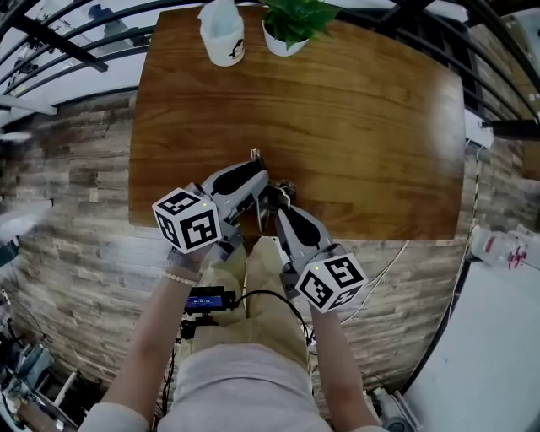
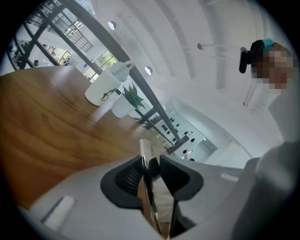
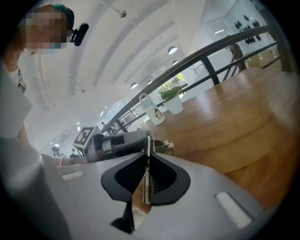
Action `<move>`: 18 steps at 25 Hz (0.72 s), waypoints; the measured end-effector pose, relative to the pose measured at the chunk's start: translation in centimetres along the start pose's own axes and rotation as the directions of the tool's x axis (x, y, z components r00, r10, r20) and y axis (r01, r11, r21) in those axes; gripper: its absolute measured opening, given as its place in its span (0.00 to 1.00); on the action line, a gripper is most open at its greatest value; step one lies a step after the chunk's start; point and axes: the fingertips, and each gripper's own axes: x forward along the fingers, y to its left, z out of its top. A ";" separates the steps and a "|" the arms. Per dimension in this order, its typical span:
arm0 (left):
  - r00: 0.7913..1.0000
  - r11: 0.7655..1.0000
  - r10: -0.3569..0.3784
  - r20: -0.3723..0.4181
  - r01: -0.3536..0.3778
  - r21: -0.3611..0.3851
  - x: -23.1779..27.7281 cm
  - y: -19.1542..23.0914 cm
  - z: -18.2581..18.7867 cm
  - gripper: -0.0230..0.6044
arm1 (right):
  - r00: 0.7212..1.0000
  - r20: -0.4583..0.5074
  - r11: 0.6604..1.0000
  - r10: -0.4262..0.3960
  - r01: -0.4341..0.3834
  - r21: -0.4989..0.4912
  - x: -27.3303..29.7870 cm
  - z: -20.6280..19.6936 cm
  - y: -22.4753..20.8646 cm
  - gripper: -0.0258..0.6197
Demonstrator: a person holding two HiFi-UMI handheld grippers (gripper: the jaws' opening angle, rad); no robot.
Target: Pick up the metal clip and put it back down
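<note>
Both tools are bunched together at the near edge of the wooden counter (image 1: 354, 126), noses almost meeting. The left tool (image 2: 151, 161) is clamped tight: its dark pads are pressed onto a thin bright strip of the metal clip (image 2: 146, 151), which pokes out past the tips like a blade. The right tool (image 3: 148, 157) is closed as well, pinching another thin metal edge between its pads. A folded, shiny bit of the clip shows just beyond its tips, right beside the other tool's nose.

So the clip sits between the two of them, over the front of the counter. How the two pinched pieces join up is buried behind the grey shells, and from the head view only a glint shows between the noses. I can't tell whether the clip touches the wood or hangs just clear of it.

The marker cubes, one on the left (image 1: 187, 221) and one on the right (image 1: 331, 283), cover most of both hands. Only the bare forearms run back out of the bottom of the head view.

At the far edge a white cup (image 1: 224, 38) with a small dark figure on it stands just beside a green plant (image 1: 295, 17) in a white pot. Both are cut off at the top. Down below the counter a small black device with a lit screen (image 1: 208, 299) trails a cable.
</note>
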 end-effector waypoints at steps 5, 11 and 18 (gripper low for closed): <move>0.999 0.999 0.031 -0.042 -0.031 -0.011 1.1 1.7 -1.1 0.23 | 0.999 -0.028 0.998 -0.039 0.040 0.057 0.8 -0.7 -1.0 0.12; 0.995 0.997 0.072 -0.072 -0.074 -0.022 1.8 3.2 -2.1 0.25 | 0.997 -0.028 0.987 -0.068 0.071 0.141 1.2 -1.2 -2.1 0.12; 0.990 0.993 0.120 -0.079 -0.118 0.024 2.1 3.8 -1.7 0.26 | 0.994 -0.001 0.971 -0.106 0.104 0.215 1.6 -0.8 -3.3 0.12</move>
